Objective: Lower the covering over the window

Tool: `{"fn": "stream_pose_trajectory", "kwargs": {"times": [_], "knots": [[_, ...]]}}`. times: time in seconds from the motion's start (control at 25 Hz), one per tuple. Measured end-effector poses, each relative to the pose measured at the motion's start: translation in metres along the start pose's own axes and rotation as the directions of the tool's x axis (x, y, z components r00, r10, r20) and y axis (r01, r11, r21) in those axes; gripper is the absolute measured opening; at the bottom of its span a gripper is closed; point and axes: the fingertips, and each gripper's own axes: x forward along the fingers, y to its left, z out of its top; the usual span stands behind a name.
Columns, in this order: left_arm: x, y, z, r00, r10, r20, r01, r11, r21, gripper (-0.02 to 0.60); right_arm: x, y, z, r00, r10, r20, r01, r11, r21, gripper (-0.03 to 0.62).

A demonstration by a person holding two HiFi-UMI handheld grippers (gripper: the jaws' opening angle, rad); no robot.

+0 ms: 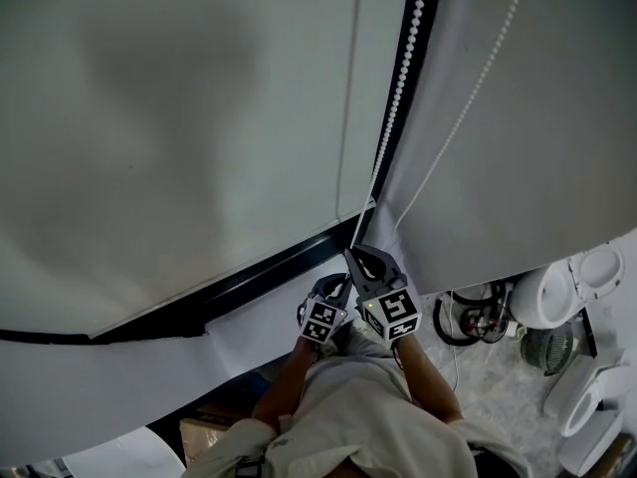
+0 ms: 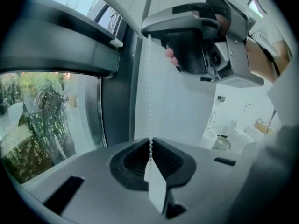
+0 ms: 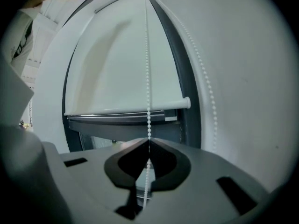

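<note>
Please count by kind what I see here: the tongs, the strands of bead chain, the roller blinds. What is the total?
Tongs: 2, left tongs, right tongs
Bead chain strands: 2, gripped strand, free strand
Roller blind: 1
Total: 5

Left gripper (image 1: 336, 289): jaws closed on bead chain (image 2: 150, 101); sat near, just left of right gripper (image 1: 354, 257). Right gripper: jaws pinched same chain, farther along. Left forearm (image 1: 284, 386), right forearm (image 1: 428, 374): bare, raised forward.
</note>
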Motion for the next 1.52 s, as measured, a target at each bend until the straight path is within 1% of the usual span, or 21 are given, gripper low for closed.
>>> {"fn": "stream_pose_trajectory", "kwargs": {"times": [0.2,0.28,0.6,0.72,0.8,0.88,1.0,1.04,1.08,1.12,1.16,1.4,1.52], "knots": [[0.010,-0.004,-0.016,0.999,-0.016,-0.035,0.015,1.000,-0.017,0.021,0.003,-0.002,-0.014,1.000,0.001,-0.023,-0.001,1.000,0.000,-0.003],[0.012,-0.005,-0.021,0.999,-0.021,-0.037,0.020,1.000,-0.024,0.021,0.004,-0.002,-0.020,1.000,-0.002,-0.031,0.002,1.000,0.000,-0.003],[0.011,-0.008,-0.020,1.000,-0.017,-0.013,0.017,1.000,-0.024,0.021,0.002,-0.003,-0.020,1.000,-0.017,-0.021,0.017,1.000,-0.023,-0.002],[0.008,-0.008,-0.018,1.000,-0.010,0.001,0.010,1.000,-0.027,0.023,0.002,0.000,-0.022,0.999,-0.035,-0.040,0.033,0.998,-0.060,0.002],[0.005,-0.008,-0.014,1.000,-0.005,0.013,0.005,1.000,-0.029,0.023,0.002,0.002,-0.017,0.998,-0.043,-0.035,0.039,0.995,-0.090,0.002],[0.004,-0.008,-0.010,1.000,0.003,0.028,-0.002,1.000,-0.029,0.023,0.001,0.003,-0.012,0.999,-0.042,-0.025,0.040,0.993,-0.107,0.012],[-0.001,-0.008,-0.004,0.999,0.020,0.051,-0.018,0.999,-0.030,0.023,-0.001,0.005,-0.010,0.999,-0.041,-0.022,0.038,0.991,-0.130,0.063],[-0.002,-0.008,-0.001,0.998,0.025,0.059,-0.023,0.999,-0.034,0.029,-0.001,0.006,-0.011,0.999,-0.043,-0.024,0.039,0.990,-0.138,0.089],[-0.004,-0.007,0.001,0.997,0.032,0.064,-0.029,0.999,-0.038,0.061,-0.002,0.006,-0.011,0.999,-0.046,-0.025,0.041,0.989,-0.144,0.117],[-0.006,-0.007,0.003,0.997,0.039,0.069,-0.036,0.998,-0.041,0.113,-0.003,0.006,-0.011,0.998,-0.048,-0.026,0.044,0.988,-0.148,0.138],[-0.008,-0.006,0.005,0.996,0.045,0.075,-0.042,0.998,-0.044,0.138,-0.004,0.006,-0.011,0.998,-0.051,-0.027,0.047,0.987,-0.152,0.147],[-0.022,-0.003,0.023,0.991,0.069,0.117,-0.063,0.997,-0.052,0.141,-0.014,0.003,-0.011,0.997,-0.076,-0.029,0.071,0.985,-0.160,0.150],[-0.034,-0.003,0.038,0.987,0.078,0.143,-0.073,0.997,-0.039,0.141,-0.023,0.003,-0.007,0.995,-0.096,-0.018,0.092,0.983,-0.161,0.155]]}}
